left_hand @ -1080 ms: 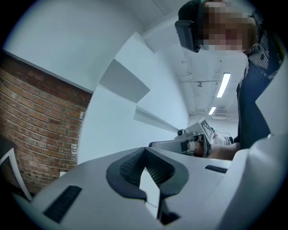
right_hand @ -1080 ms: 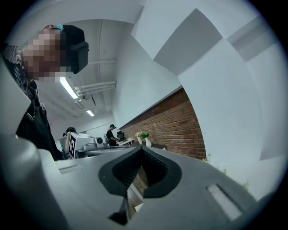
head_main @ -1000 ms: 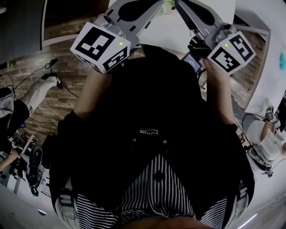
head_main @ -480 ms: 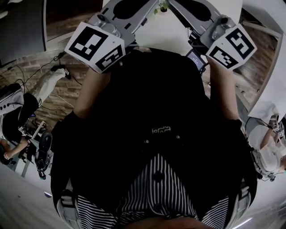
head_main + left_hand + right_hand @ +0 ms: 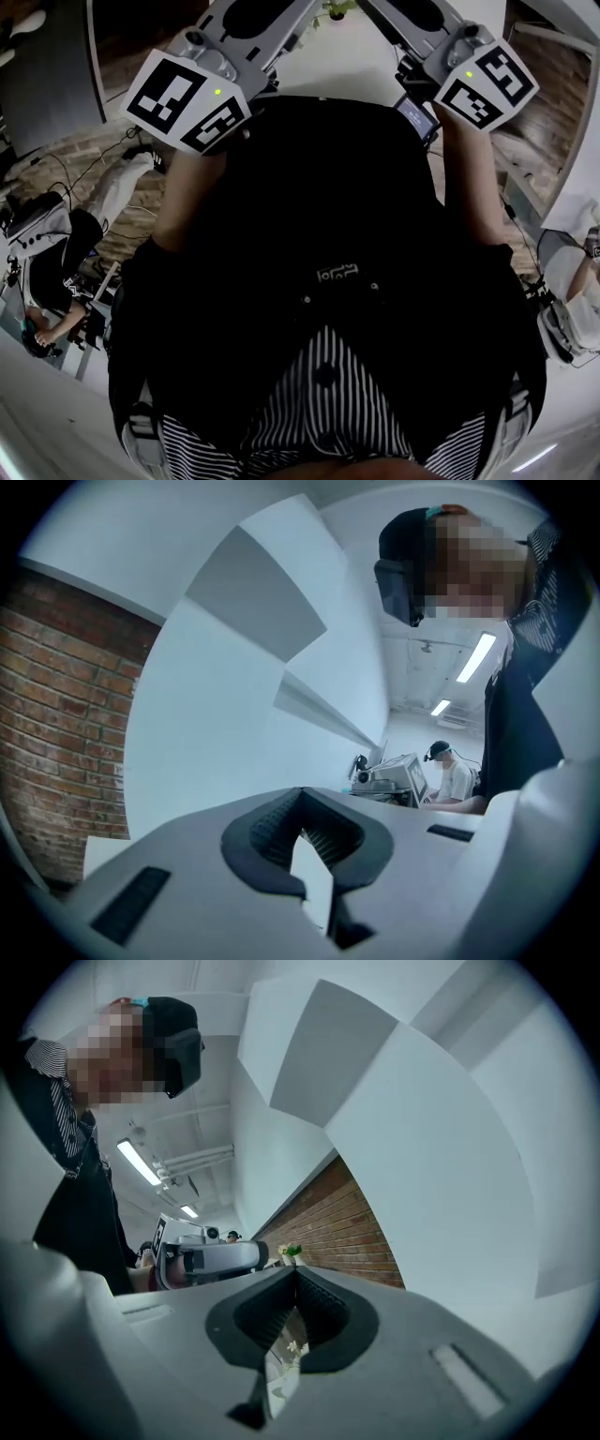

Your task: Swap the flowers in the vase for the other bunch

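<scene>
1. We hold the left gripper (image 5: 300,797) up, near level, with its jaws together on nothing. We judge it is only being carried, with no grasp begun.
2. Between the two grippers, at the head view's top edge, a green-leaved bunch of flowers (image 5: 334,9) sits on the white table (image 5: 356,70), well apart from both. We cannot tell whether it is in the vase.
3. The right gripper (image 5: 295,1277) is likewise closed and empty. It points towards the flowers, probably lined up for the approach.

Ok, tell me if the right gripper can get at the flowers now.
Probably, once opened: the flowers stand straight ahead of the right gripper, with nothing visible between, but its jaws are shut.
</scene>
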### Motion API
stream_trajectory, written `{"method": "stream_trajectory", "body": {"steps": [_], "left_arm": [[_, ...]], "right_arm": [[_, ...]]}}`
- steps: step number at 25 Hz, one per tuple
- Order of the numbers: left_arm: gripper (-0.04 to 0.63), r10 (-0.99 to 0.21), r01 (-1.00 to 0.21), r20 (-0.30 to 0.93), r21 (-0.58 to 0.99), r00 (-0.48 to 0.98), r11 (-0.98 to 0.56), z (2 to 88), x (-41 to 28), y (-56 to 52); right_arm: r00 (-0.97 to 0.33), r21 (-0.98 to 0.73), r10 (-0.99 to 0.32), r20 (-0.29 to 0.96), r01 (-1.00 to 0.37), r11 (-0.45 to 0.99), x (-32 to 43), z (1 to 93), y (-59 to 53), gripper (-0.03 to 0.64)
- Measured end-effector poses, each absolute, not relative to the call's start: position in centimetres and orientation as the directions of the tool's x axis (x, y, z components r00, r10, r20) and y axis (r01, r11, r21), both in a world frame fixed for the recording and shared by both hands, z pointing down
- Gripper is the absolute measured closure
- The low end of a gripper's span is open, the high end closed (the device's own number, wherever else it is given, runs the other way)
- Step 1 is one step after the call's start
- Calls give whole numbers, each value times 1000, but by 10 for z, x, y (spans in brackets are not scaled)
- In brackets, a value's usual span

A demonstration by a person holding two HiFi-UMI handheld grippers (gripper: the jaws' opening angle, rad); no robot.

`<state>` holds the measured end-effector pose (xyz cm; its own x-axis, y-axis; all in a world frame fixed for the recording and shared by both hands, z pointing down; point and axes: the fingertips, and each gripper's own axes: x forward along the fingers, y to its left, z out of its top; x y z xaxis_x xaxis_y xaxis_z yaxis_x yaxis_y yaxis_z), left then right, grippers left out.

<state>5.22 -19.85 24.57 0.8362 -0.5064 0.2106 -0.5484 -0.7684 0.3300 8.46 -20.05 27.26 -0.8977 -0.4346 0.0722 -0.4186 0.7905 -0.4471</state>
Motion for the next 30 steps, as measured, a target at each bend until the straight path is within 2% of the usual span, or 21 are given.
{"method": "stream_trajectory", "body": {"steps": [6,12,18,24,27,30], "left_arm": [[590,-425,-458,173,336,889,-823,244,35,-185],[591,-373,-422,199,356,906,-834,246,45,-201],[591,-344,-403,217,377,914,-834,262,52,-201],[590,-339,-395,206,393,918,-830,265,46,-198],[589,-345,-404,214,402,914,-821,270,41,-200],[591,-359,-426,233,399,904,-812,276,27,-211]], "right_arm": [[-846,-403,-527,84,-513,758,59,267,-185,614],[-806,-395,-566,172,-583,710,84,282,-193,614],[-738,-438,-652,173,-651,620,112,308,-195,614],[-692,-401,-652,311,-717,570,110,359,-178,611],[-687,-383,-608,397,-726,571,116,391,-169,528],[-704,-419,-578,413,-710,565,111,410,-171,516]]}}
